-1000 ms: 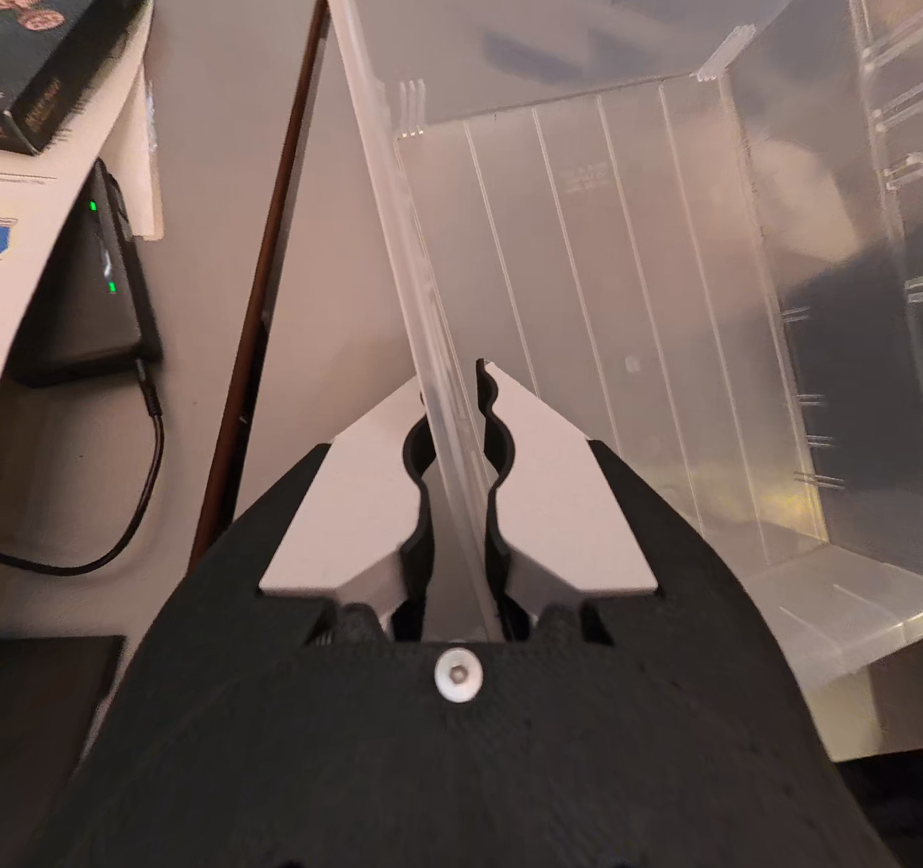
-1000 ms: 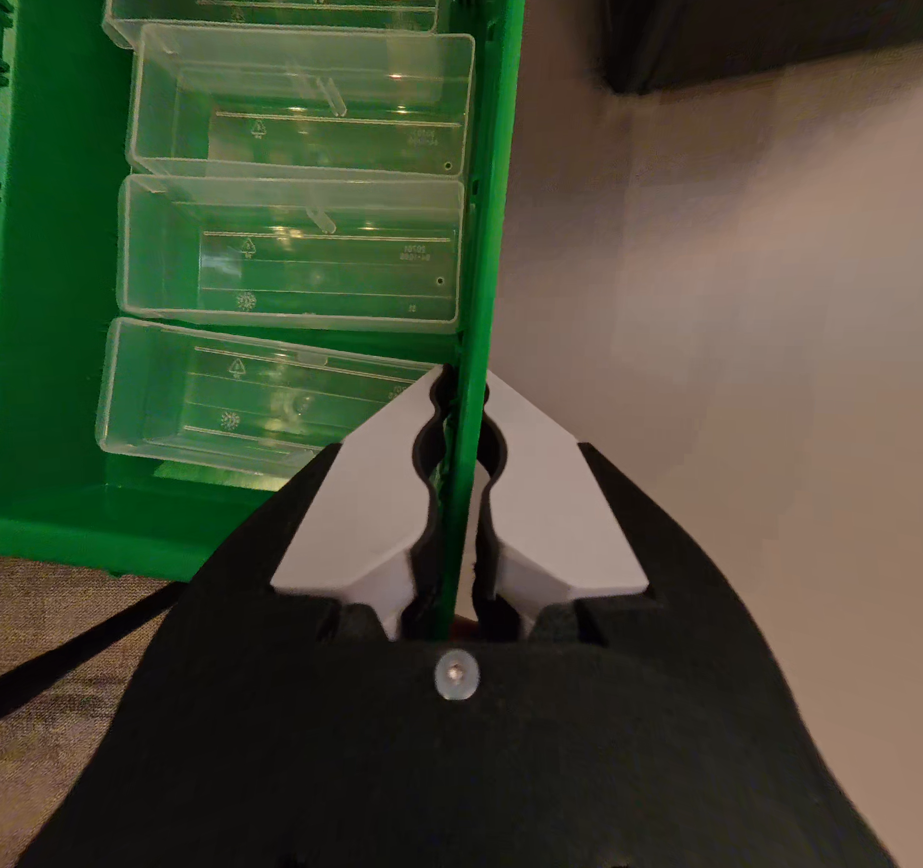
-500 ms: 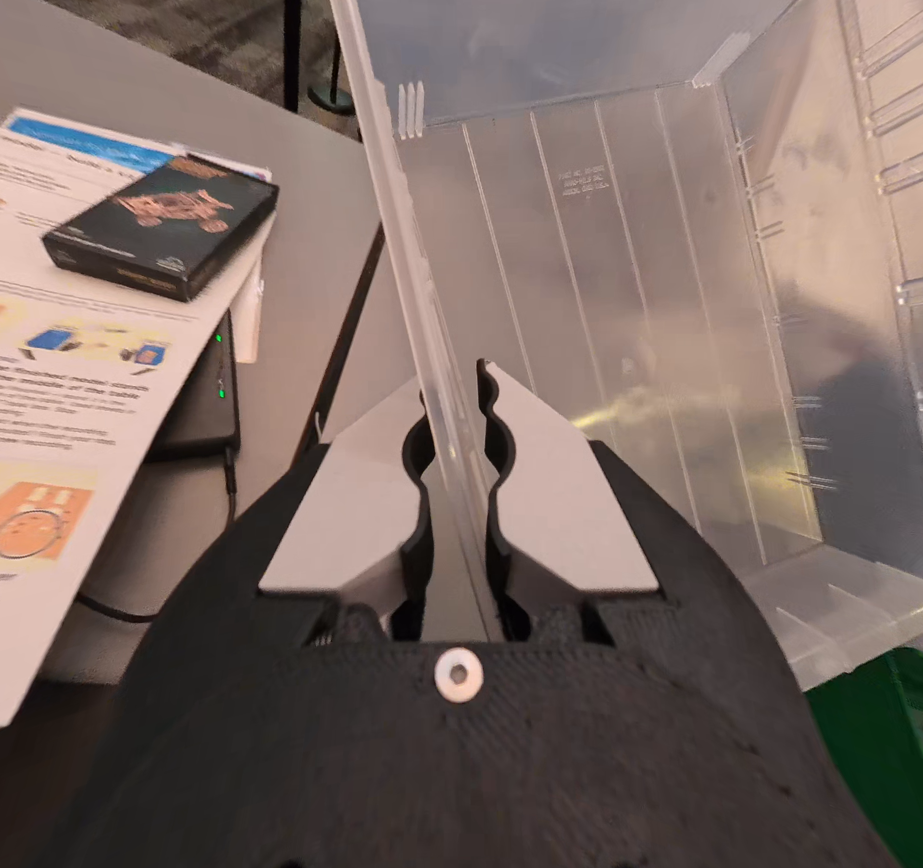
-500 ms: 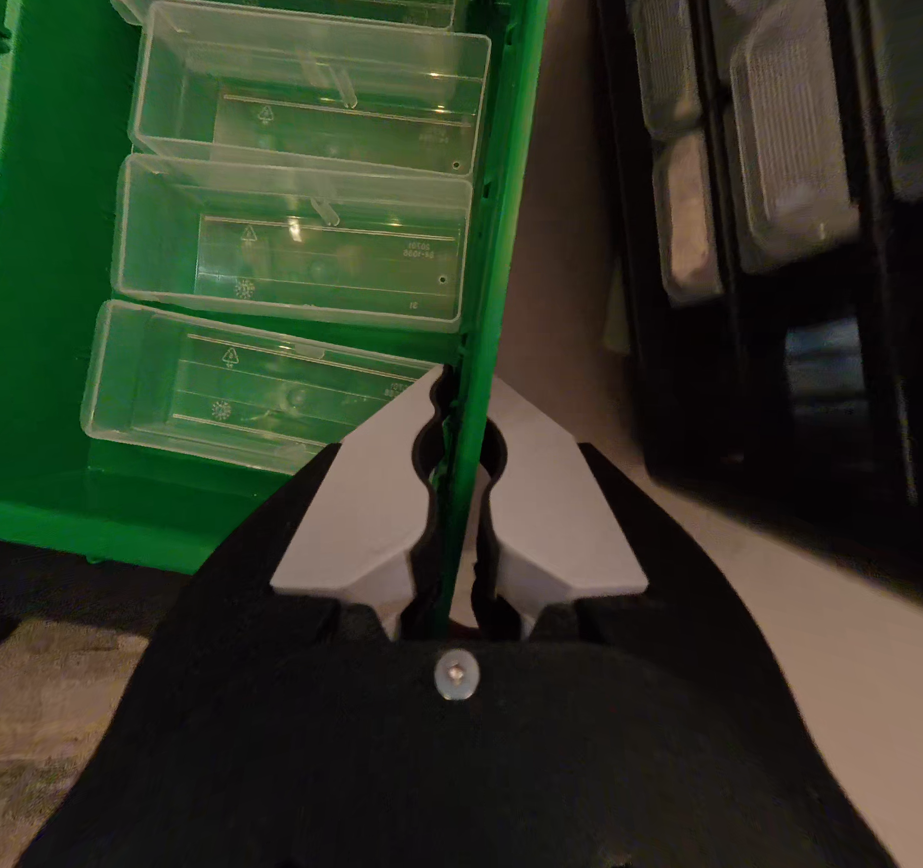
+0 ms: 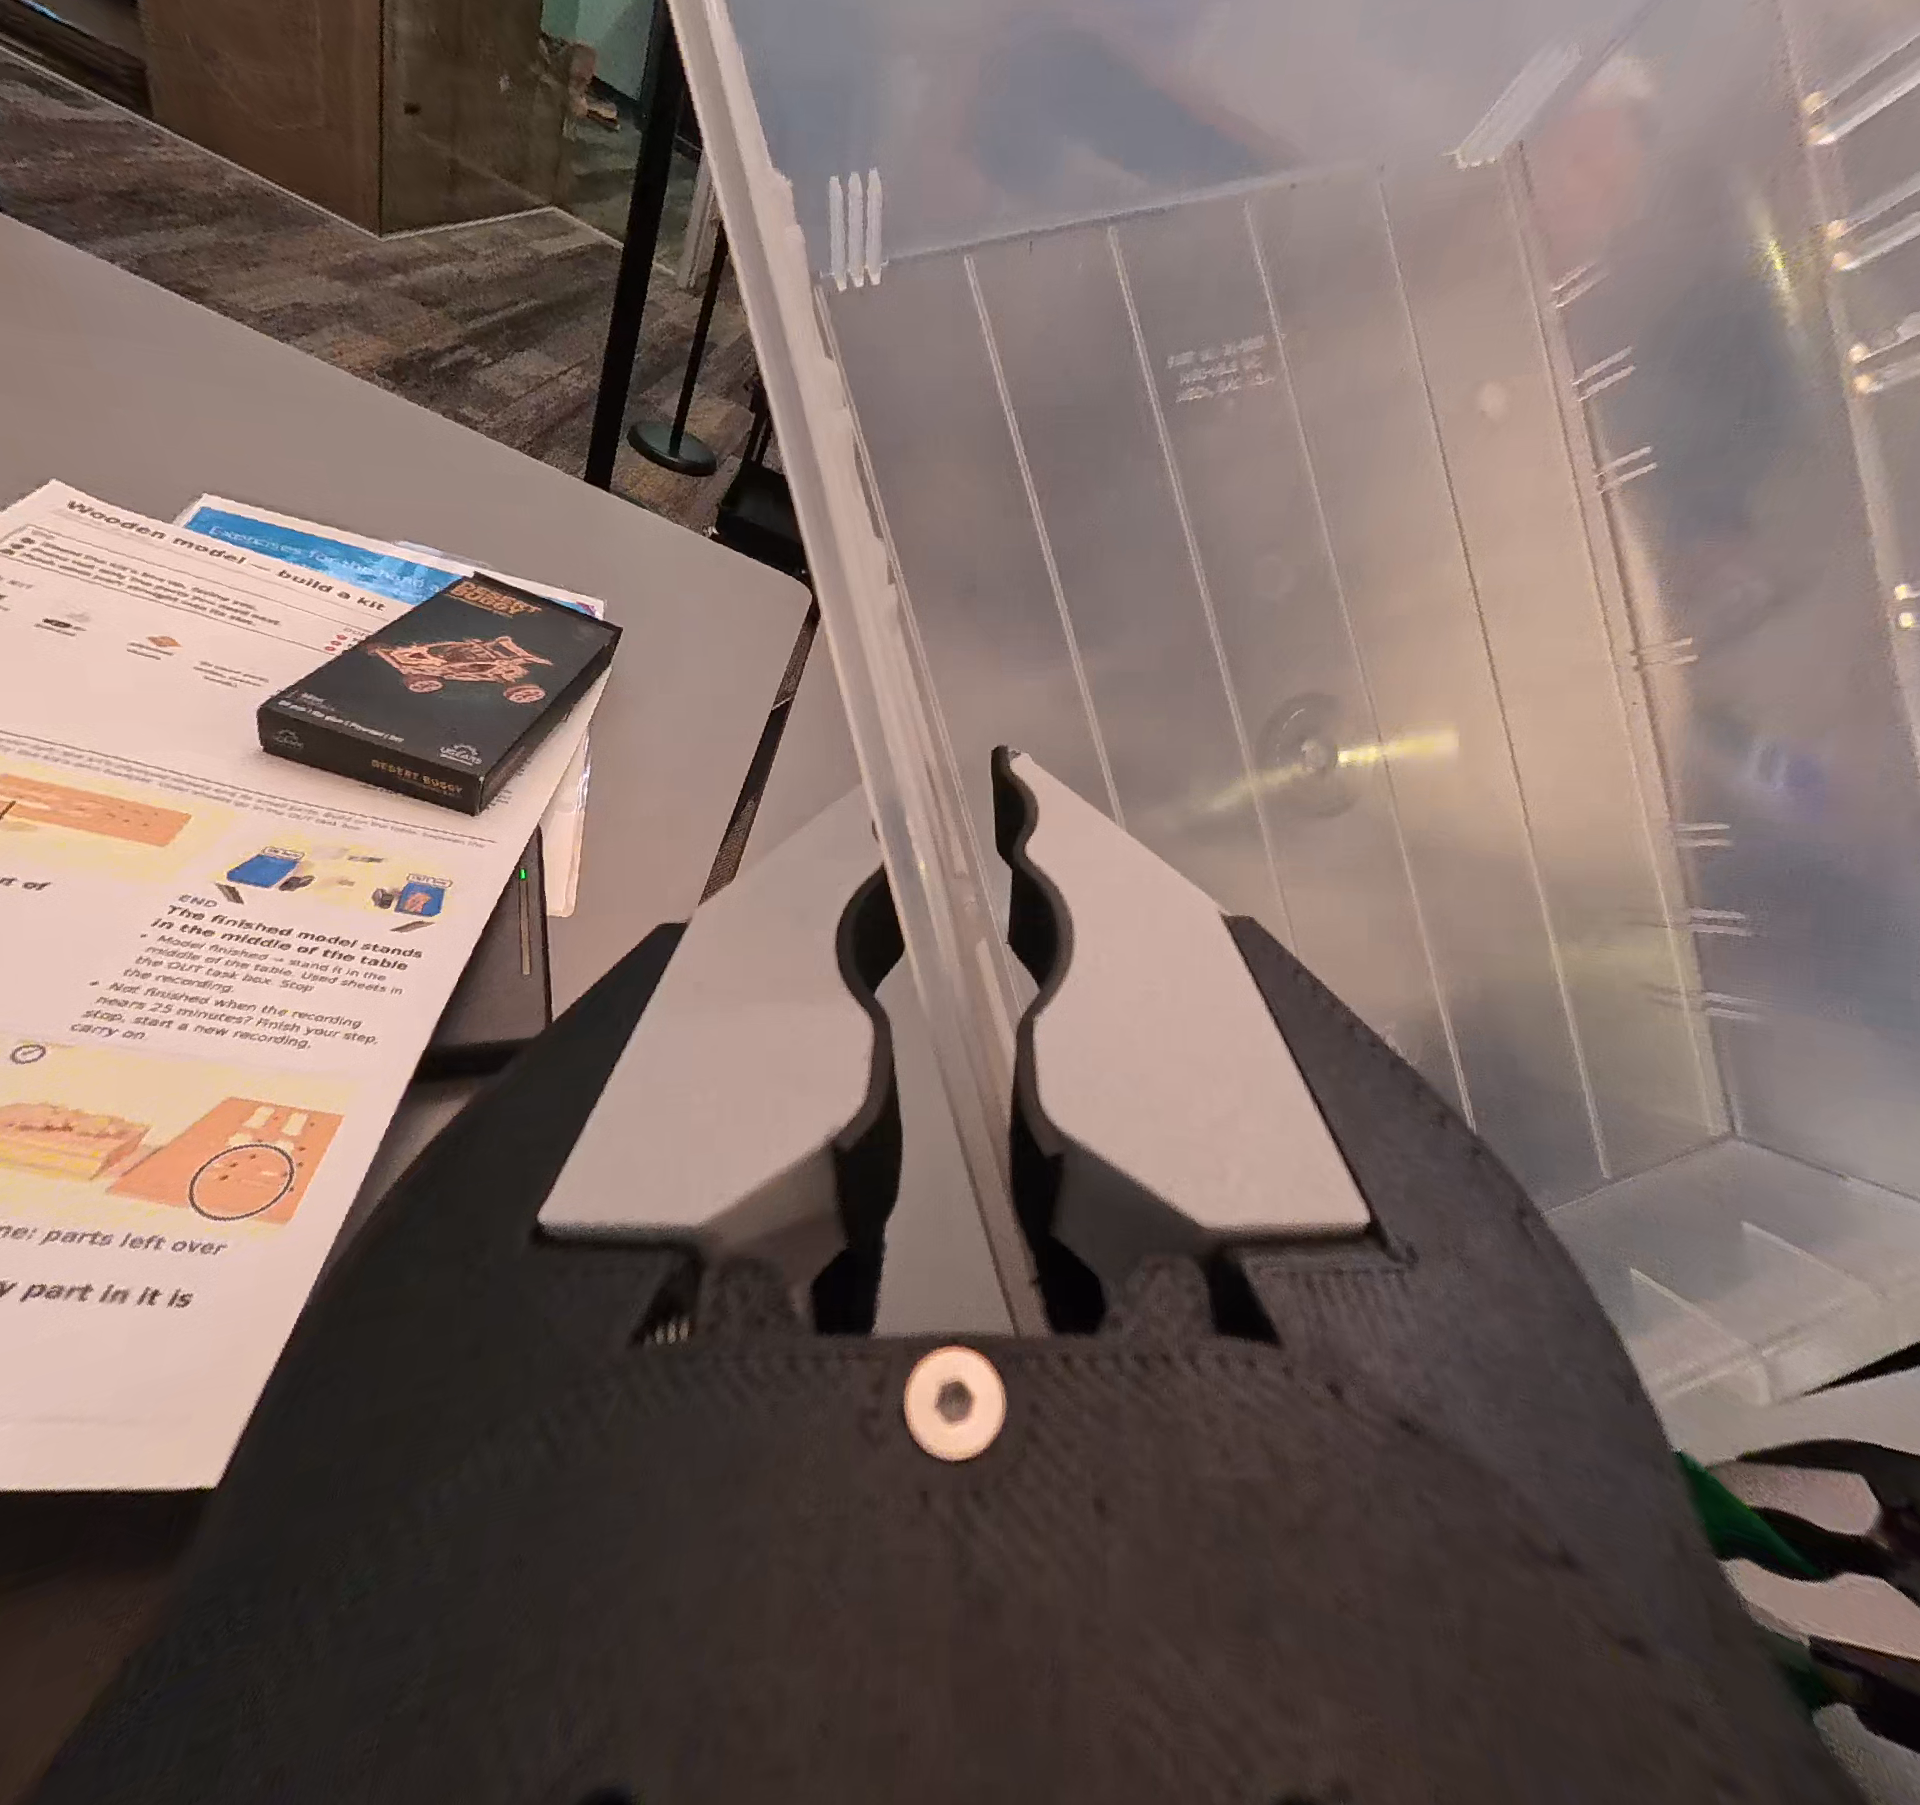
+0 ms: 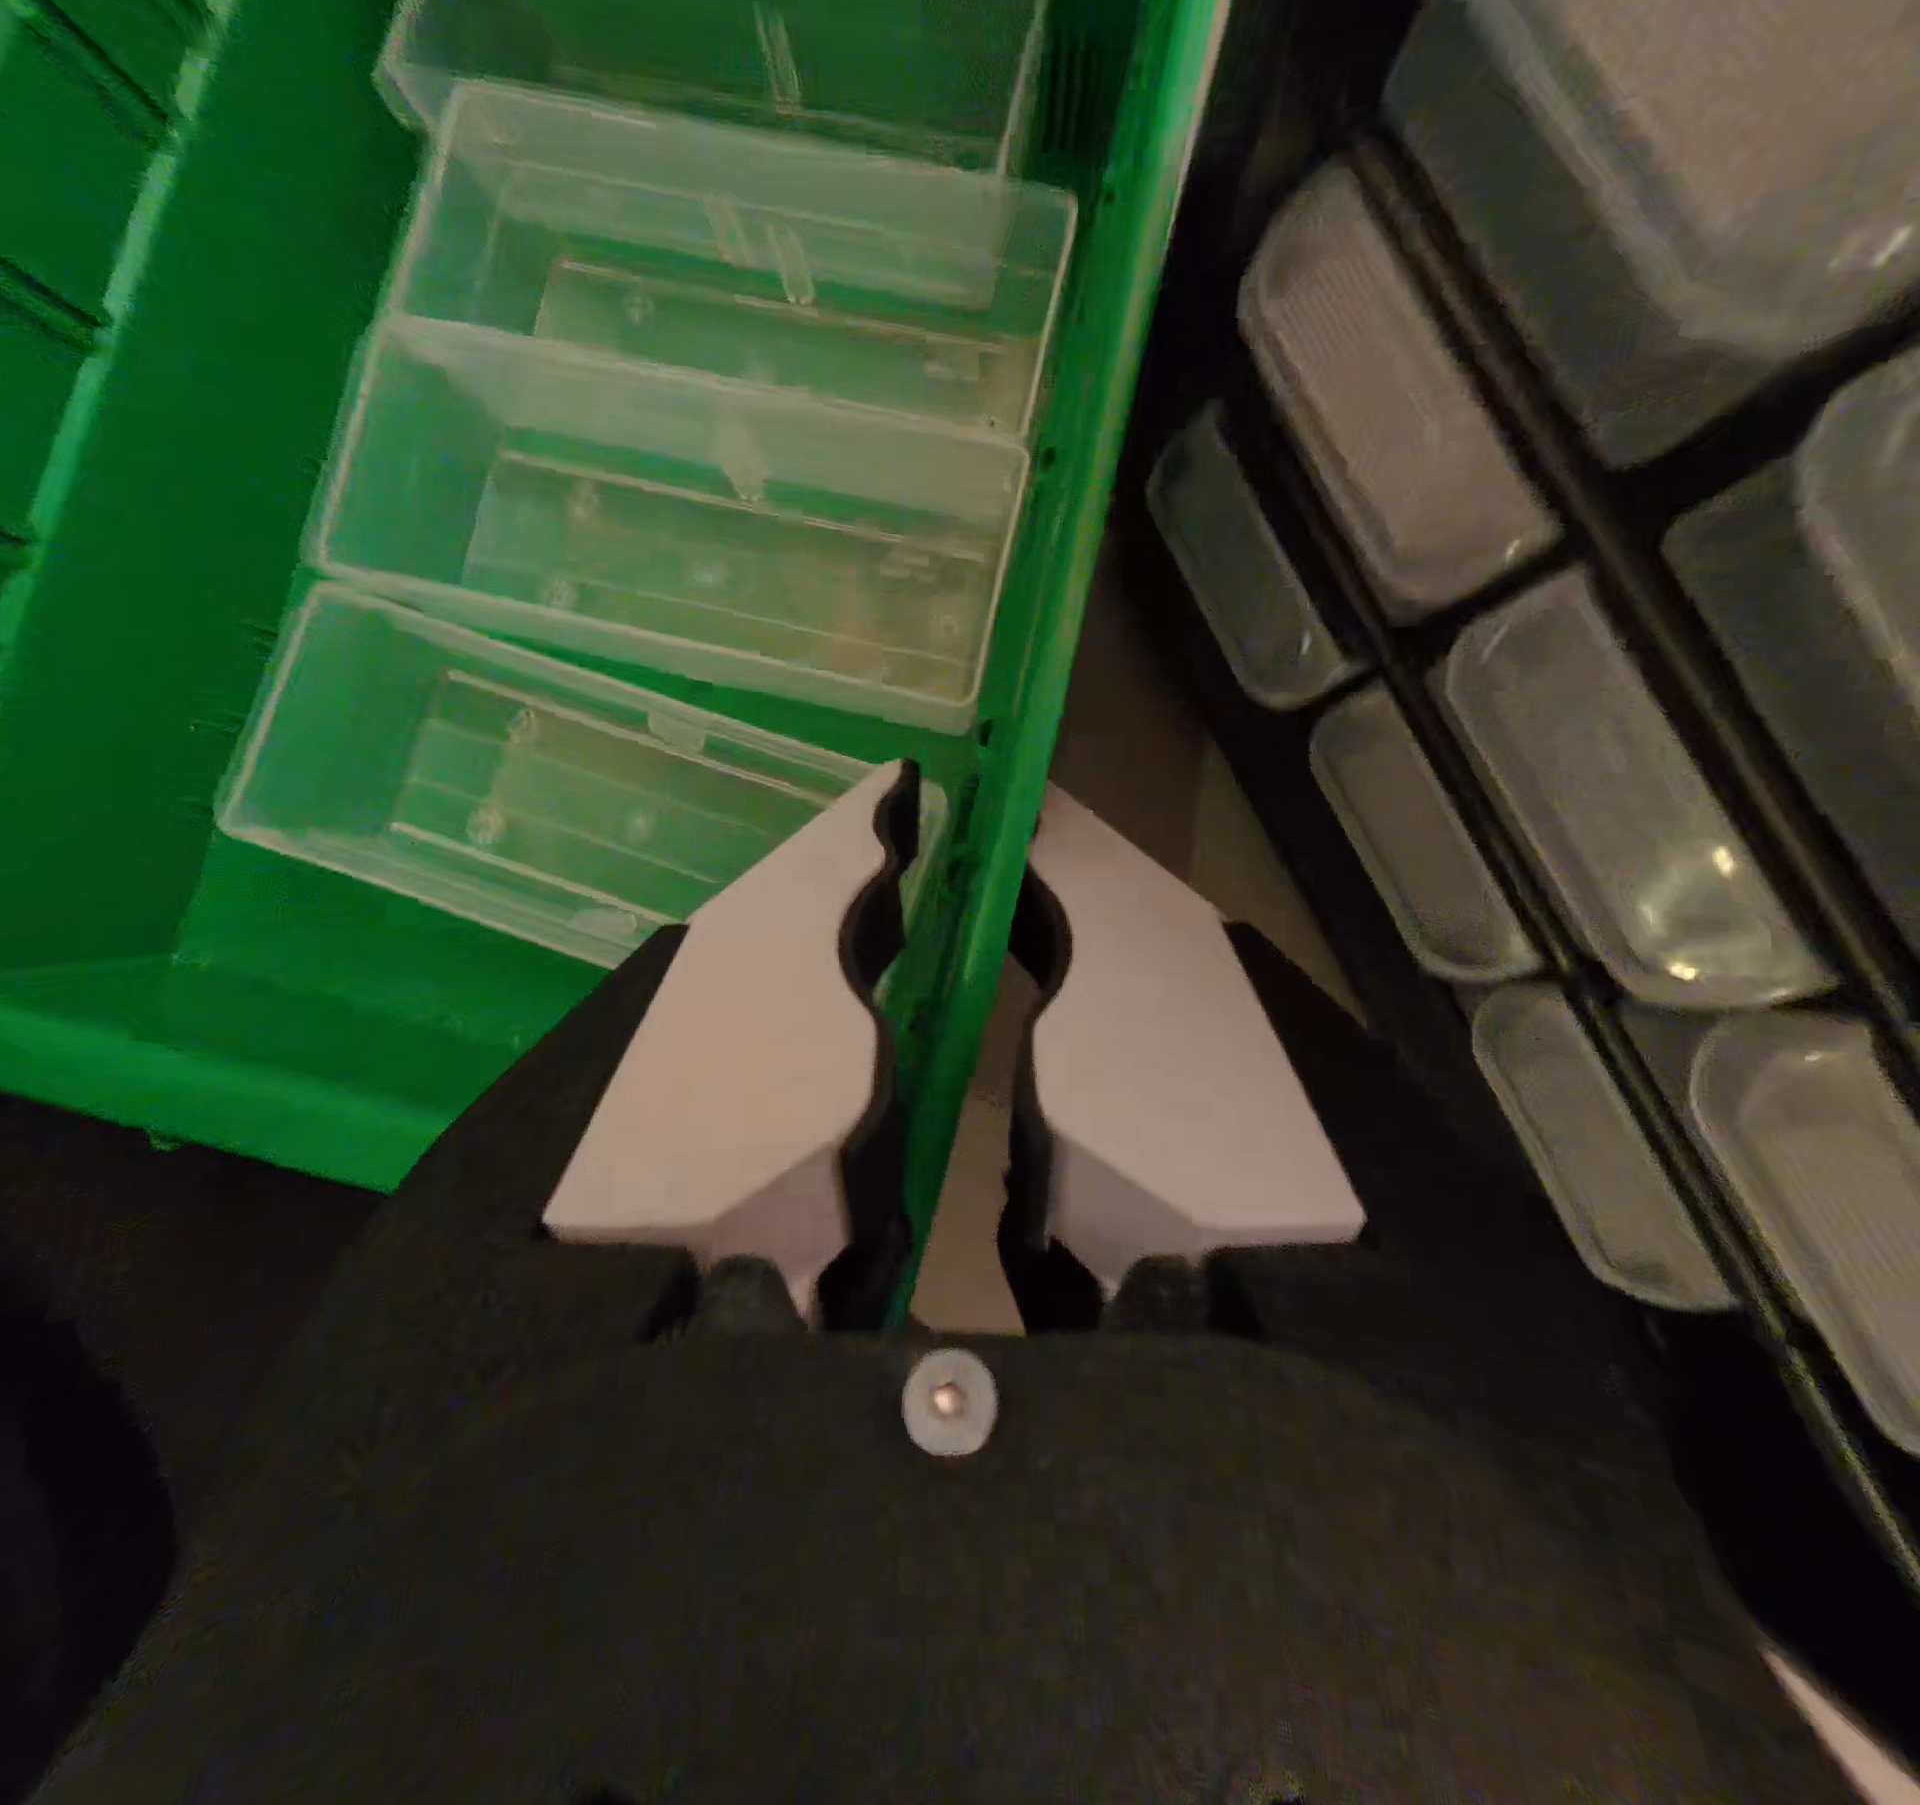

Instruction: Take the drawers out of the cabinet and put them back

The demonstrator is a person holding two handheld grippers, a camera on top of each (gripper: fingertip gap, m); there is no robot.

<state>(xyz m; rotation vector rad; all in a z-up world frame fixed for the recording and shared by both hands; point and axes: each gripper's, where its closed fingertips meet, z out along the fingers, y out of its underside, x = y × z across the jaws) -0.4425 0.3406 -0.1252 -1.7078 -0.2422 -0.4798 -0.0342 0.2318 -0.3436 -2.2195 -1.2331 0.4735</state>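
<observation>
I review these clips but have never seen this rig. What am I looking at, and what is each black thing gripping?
Nothing here is a robot arm: a person carries two handheld clamps, each with a camera looking along its two fingers. The left camera shows the left tool closed on the wall of a large clear drawer, above a grey table with printed sheets and a small black box. The right camera shows the right tool closed on the side wall of a green bin holding small clear drawers. Beside it is a black cabinet with drawers in place.
</observation>
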